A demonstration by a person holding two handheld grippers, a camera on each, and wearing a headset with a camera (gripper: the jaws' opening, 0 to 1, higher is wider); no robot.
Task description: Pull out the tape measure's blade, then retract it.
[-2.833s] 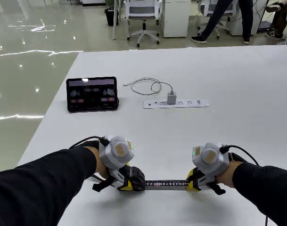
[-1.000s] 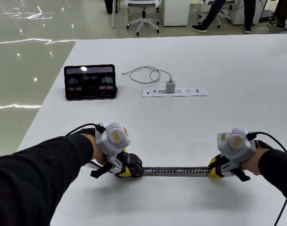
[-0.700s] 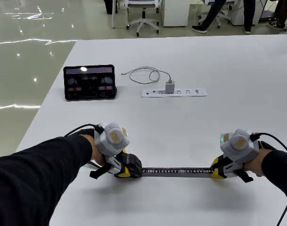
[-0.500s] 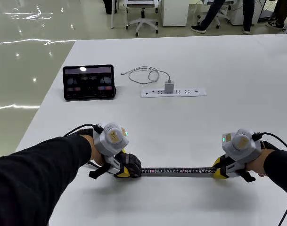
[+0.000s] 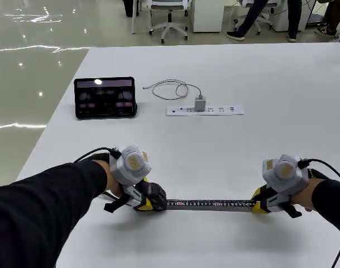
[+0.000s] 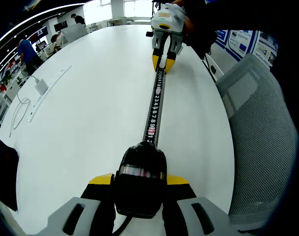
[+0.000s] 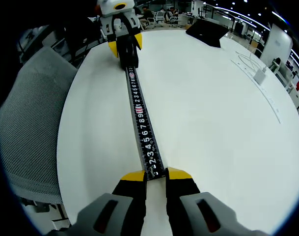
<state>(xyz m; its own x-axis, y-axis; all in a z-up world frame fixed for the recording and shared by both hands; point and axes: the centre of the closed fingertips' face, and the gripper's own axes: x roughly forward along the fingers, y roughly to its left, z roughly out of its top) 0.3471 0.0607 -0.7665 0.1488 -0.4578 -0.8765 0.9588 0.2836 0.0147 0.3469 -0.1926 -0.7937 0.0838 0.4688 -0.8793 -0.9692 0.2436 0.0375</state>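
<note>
Near the front edge of the bench [image 5: 225, 145], the tape measure's case [image 5: 154, 196] lay clenched in the left tongs [image 6: 141, 183], while the right tongs [image 7: 154, 173] pinched the tip of the blade [image 5: 210, 204]. Over the past few seconds the right tongs had drawn away to the person's right, leaving a clearly longer stretch of blade flat along the bench. In the last half second it scarcely lengthened, so the pull-out seemed about finished, with retraction due next.

Tape measure [image 5: 154, 195]: black case, lying on white worktop [image 5: 214, 145] | blade [image 5: 210, 204]: dark, white numerals, drawn out straight, flat along worktop's near edge
</note>
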